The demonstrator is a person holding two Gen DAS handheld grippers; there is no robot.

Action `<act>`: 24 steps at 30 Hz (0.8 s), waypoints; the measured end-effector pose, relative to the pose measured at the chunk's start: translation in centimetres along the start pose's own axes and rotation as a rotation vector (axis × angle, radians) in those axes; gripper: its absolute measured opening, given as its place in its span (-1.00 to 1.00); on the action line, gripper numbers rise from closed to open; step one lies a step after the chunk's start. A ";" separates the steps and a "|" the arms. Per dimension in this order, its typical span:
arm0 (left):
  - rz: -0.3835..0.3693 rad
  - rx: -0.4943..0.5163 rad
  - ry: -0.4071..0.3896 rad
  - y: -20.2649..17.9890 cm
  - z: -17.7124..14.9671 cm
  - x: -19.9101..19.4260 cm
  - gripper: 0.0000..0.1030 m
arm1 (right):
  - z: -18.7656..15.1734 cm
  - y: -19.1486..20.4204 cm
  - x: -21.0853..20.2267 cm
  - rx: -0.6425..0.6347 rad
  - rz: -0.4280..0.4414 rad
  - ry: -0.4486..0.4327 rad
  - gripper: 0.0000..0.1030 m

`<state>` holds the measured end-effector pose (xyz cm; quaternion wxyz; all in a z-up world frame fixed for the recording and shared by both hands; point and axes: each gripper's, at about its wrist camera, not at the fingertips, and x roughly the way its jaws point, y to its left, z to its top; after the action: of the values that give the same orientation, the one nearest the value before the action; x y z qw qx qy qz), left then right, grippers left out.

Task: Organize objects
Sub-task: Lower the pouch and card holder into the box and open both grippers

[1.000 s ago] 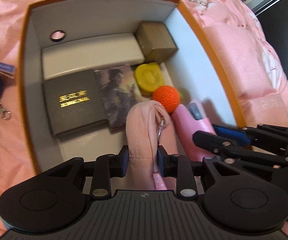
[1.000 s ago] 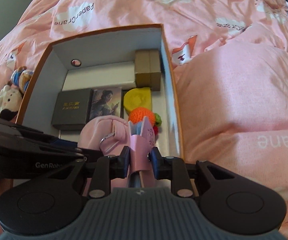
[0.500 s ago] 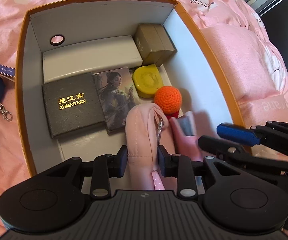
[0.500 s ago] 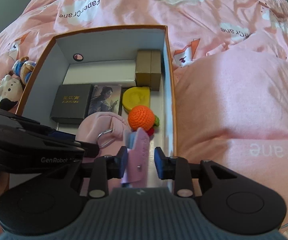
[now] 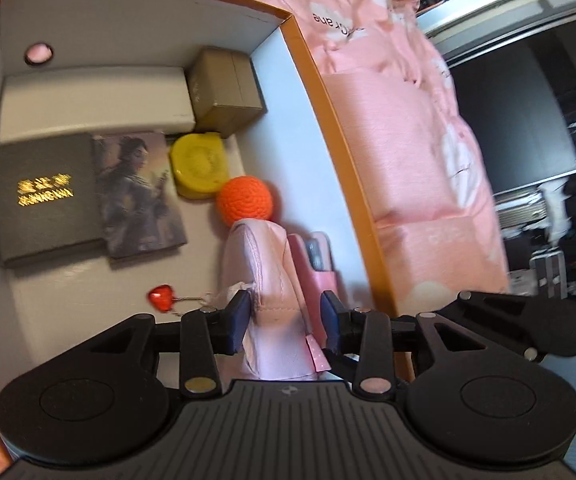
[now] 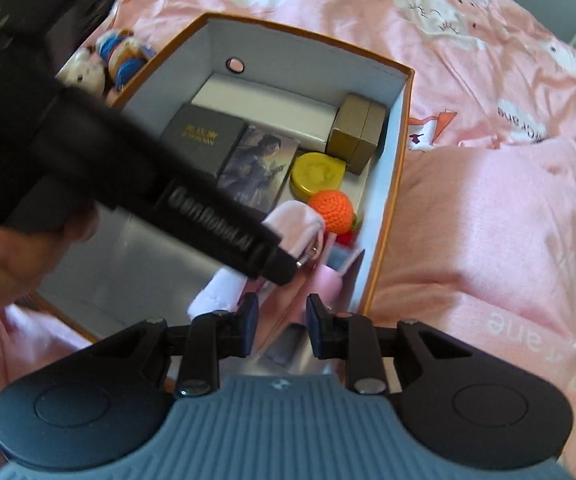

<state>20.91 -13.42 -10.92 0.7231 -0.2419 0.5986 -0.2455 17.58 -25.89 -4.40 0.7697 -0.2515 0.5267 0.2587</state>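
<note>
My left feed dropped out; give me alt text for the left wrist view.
The left claw stands open around a pink pouch in the orange-rimmed box. Beyond lie an orange crocheted ball, yellow tin, picture card and dark box.

pink duvet [image 6: 487,184], dark shelving [image 5: 547,152]

bedspread [image 6: 467,60]: "papercrane"; left gripper [image 6: 224,224]: "genrobot".
</note>
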 end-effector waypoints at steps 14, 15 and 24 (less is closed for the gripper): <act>-0.009 -0.004 0.006 -0.1 -0.2 0.0 -0.40 | 0.2 -0.4 0.8 0.039 0.067 0.026 -0.28; -0.006 0.006 0.004 -0.2 -0.3 -0.1 -0.40 | 0.2 -0.5 0.8 0.048 0.082 0.025 -0.34; 0.131 0.139 -0.027 -1.2 -1.3 -1.2 -0.39 | -0.5 -3.2 0.5 0.112 0.038 0.062 -1.00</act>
<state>19.35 -13.64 -9.44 0.7607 -0.1548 0.5848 -0.2354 19.53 -28.50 -4.62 0.7607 -0.2059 0.5687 0.2355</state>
